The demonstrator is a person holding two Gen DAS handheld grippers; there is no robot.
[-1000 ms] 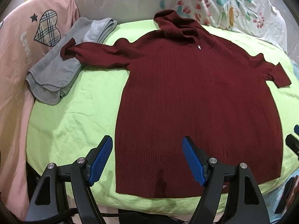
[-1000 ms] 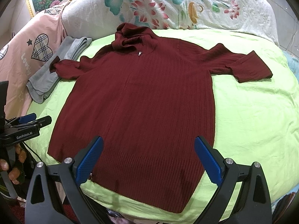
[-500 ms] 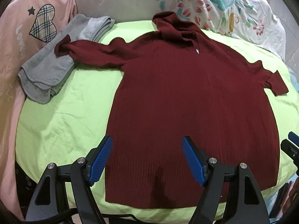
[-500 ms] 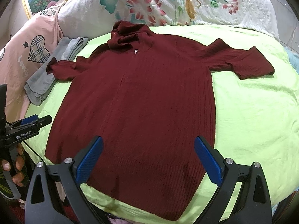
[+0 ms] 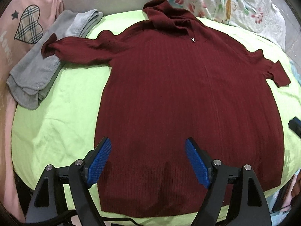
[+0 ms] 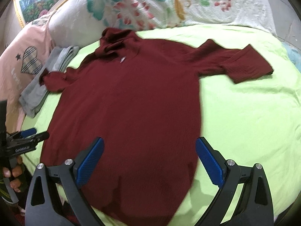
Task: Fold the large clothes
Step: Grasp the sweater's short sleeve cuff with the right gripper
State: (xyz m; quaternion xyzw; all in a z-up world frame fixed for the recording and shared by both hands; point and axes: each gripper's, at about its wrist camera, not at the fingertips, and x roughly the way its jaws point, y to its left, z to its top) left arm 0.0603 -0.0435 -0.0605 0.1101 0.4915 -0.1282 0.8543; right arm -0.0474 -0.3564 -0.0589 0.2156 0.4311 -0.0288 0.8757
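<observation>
- One dark red ribbed knit sweater with a high collar (image 5: 188,98) lies flat, front up, on a bed with a lime-green sheet (image 5: 56,122), collar toward the flowered pillows (image 6: 169,3) and hem at the near edge.
- Its sleeves are spread out; one cuff rests on a folded grey cloth (image 5: 37,71).
- Judged by its look, the knit is soft, limp and fairly heavy; it will sag and stretch if lifted by one point.
- Good places to take hold seem to be the hem corners or a sleeve cuff.
- Left hand-held gripper (image 5: 148,162) hovers above the hem, jaws spread wide, holding nothing.
- Right hand-held gripper (image 6: 150,162) likewise gapes wide over the lower body, empty and not visibly touching fabric.
</observation>
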